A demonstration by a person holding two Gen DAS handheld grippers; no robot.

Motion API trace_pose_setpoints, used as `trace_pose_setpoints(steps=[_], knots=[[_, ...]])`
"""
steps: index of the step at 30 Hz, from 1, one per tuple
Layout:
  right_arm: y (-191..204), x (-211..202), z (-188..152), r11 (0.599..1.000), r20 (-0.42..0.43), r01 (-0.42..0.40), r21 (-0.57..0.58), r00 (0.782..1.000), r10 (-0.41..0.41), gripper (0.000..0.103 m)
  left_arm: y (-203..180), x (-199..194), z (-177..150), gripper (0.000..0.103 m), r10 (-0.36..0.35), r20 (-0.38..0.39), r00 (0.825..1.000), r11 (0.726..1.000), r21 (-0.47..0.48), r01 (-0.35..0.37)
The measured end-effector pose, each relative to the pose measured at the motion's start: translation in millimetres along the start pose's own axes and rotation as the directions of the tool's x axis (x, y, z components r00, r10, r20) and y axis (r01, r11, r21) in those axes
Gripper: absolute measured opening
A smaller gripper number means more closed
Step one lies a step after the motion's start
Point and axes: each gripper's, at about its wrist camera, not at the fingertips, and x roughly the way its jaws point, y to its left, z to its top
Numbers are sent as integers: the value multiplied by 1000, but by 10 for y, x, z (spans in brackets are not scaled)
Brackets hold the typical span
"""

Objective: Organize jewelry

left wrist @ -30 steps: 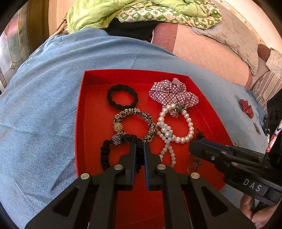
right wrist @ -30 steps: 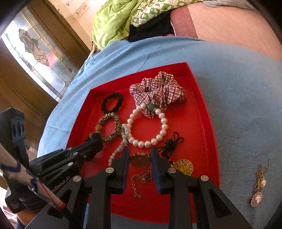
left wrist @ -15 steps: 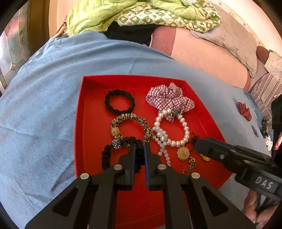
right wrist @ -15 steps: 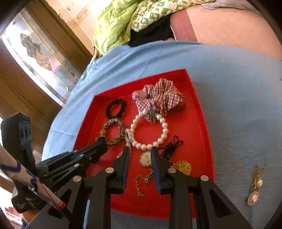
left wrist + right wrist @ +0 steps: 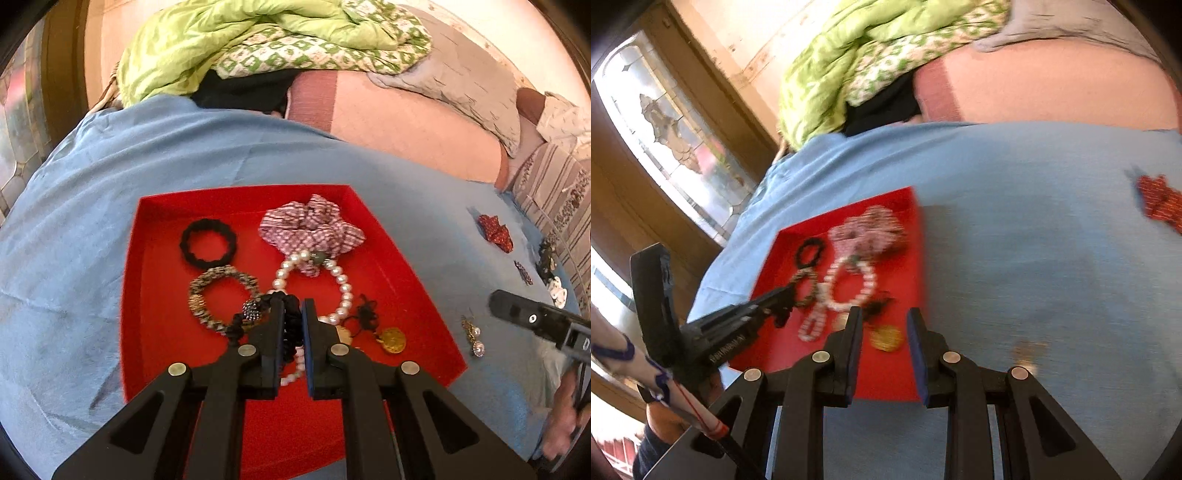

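Note:
A red tray [image 5: 140, 295] lies on a blue cloth. In it are a black hair tie [image 5: 208, 242], a leopard-print tie [image 5: 221, 291], a plaid scrunchie [image 5: 314, 229], a pearl bracelet [image 5: 345, 284] and a gold pendant [image 5: 393, 339]. My left gripper [image 5: 293, 310] is shut on a black beaded scrunchie [image 5: 255, 310] and holds it above the tray. My right gripper [image 5: 884, 319] is open and empty over the tray's near right edge [image 5: 886, 384], above the gold pendant [image 5: 886, 338]. The right wrist view is blurred.
Pearl drop earrings [image 5: 472, 336] lie on the cloth right of the tray. A red hair clip [image 5: 495, 232] and small dark pieces [image 5: 546, 258] lie further right. Green bedding [image 5: 258, 44] and pillows are piled behind.
My right gripper let go of the small round pendant, opened and pulled back to the right. My left gripper lifted the black beaded scrunchie and shifted right over the tray.

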Motion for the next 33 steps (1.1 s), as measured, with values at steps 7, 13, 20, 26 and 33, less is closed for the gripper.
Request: trace_pose_setpoints(steps=[7,13,20,26,33], knots=[[-747,-94,-194,989,-16,45,139,999,-43,27,-362,74,-13,9,-24,-9,1000,997,78,25],[-860,7,-206,985,-42,20,171,999,-13,27,-775,156,-90,9,-63,-25,998,982,179,66],[-779,142,-233,992,-81,36,121,996,-26,27,-1024,205,-123,9,-94,-37,995,968,231,100],[-737,236,-258,994,-99,73,78,993,-65,27,-1043,175,-118,9,-112,-34,993,966,232,116],[-565,289,-290,985,-105,158,-66,981,-164,22,-1121,174,-136,9,-114,-36,993,962,247,119]])
